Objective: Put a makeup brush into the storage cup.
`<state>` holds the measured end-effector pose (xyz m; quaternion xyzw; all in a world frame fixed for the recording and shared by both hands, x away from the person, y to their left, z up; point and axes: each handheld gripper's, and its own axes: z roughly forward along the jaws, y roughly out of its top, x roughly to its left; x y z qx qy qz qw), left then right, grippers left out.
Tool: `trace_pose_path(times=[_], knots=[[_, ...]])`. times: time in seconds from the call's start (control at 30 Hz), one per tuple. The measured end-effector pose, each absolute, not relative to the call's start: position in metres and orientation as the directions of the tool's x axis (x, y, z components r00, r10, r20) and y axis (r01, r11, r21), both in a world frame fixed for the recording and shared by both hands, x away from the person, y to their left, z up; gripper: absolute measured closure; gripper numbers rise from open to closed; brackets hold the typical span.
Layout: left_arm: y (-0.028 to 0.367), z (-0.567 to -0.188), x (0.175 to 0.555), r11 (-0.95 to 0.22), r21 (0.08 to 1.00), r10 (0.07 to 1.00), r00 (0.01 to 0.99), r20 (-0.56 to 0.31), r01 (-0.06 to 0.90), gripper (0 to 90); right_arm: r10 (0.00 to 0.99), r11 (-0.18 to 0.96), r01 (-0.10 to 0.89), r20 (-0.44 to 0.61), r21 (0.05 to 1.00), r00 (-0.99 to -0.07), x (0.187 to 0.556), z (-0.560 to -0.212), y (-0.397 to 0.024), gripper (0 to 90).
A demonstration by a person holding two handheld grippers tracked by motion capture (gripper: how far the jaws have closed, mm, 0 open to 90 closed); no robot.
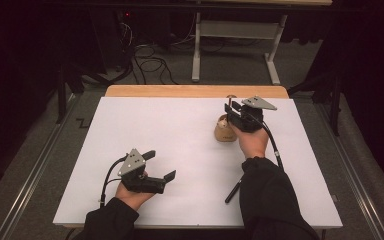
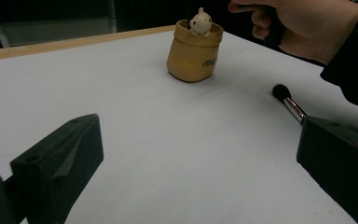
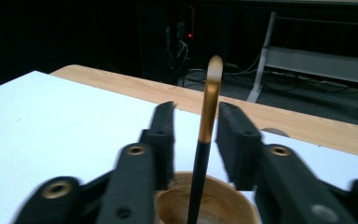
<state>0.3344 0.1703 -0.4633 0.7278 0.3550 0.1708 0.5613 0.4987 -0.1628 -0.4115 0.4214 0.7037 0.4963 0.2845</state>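
We hold our right gripper over the tan sack-shaped pot that stands toward the far right of the white counter, near its wooden far edge. In the right gripper view a slim stick — black below, gold above, with a rounded gold tip — rises upright out of the pot's open mouth and stands between our two jaws. The jaws are released: a gap shows on each side of the stick, and neither pad presses on it.

In the left gripper view the pot carries a small pale figure at its rim and dark lettering on its side. Our right hand hovers just above and beside it.

Our left gripper rests low over the near left part of the counter, well apart from the pot. Its jaws stand wide open with nothing between them.

A make-up brush — dark bristles, silver ferrule, black handle — lies flat on the counter near our right sleeve, between the pot and the near edge.
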Motion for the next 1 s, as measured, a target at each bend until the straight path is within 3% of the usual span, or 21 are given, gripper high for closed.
trace_pose_path(times=[0.53, 1.0], knots=[[0.170, -0.463, 0.335, -0.119, 0.938, 0.711, 0.687, -0.148, 0.325, 1.4, 0.870, 0.110, 0.329, 0.069, 0.938, -0.488, 0.477, -0.407, -0.177, 26.6], [0.170, -0.464, 0.336, -0.120, 0.937, 0.718, 0.681, -0.145, 0.327, 1.4, 0.847, 0.112, 0.302, 0.068, 0.947, -0.527, 0.440, -0.410, -0.192, 13.1]])
